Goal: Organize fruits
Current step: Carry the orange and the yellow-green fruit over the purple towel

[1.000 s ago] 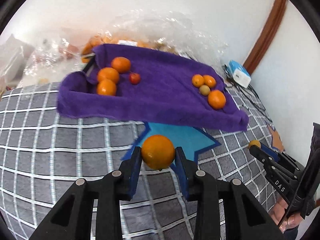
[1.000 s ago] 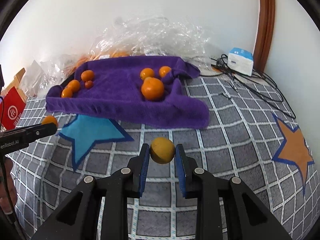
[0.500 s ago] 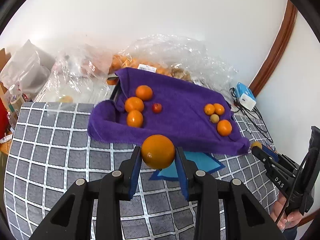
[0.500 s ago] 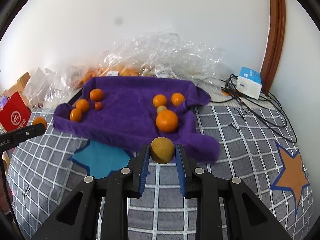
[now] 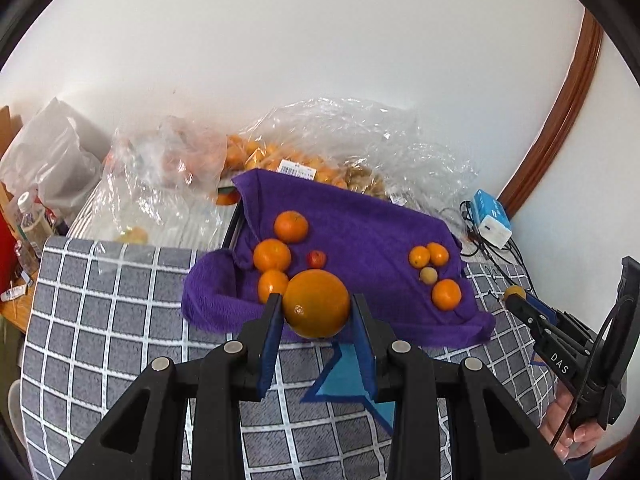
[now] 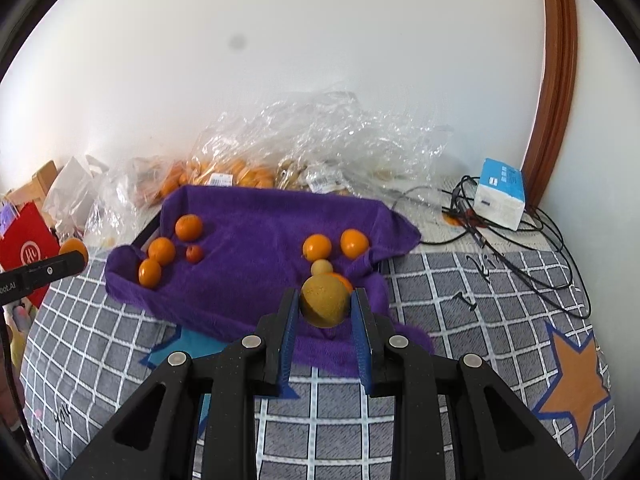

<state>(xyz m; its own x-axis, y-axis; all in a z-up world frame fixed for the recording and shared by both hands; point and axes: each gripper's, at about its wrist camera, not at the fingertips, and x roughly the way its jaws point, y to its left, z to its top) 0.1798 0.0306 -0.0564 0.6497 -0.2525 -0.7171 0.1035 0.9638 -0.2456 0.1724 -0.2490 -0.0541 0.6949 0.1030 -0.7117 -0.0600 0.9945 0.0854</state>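
- White wall backs a surface under a grey grid-patterned cloth [image 6: 460, 288] with blue and orange star patches.
- Purple towel [image 5: 360, 232], plush, lines a shallow tray. Left group: three oranges and one small red fruit [image 5: 316, 259]. Right group: three oranges and a small tan fruit [image 5: 428, 275].
- Crinkled clear plastic bags [image 6: 320, 148] behind hold more orange fruit.
- Left gripper [image 5: 316, 312] angles downward above the towel's near edge; jaws clamped on a large orange [image 5: 316, 304].
- Right gripper [image 6: 325, 306] angles downward likewise; jaws clamped on a dull yellow, dimpled fruit [image 6: 324, 300].
- Blue-and-white box [image 6: 500, 194] sits among black cables at the right.
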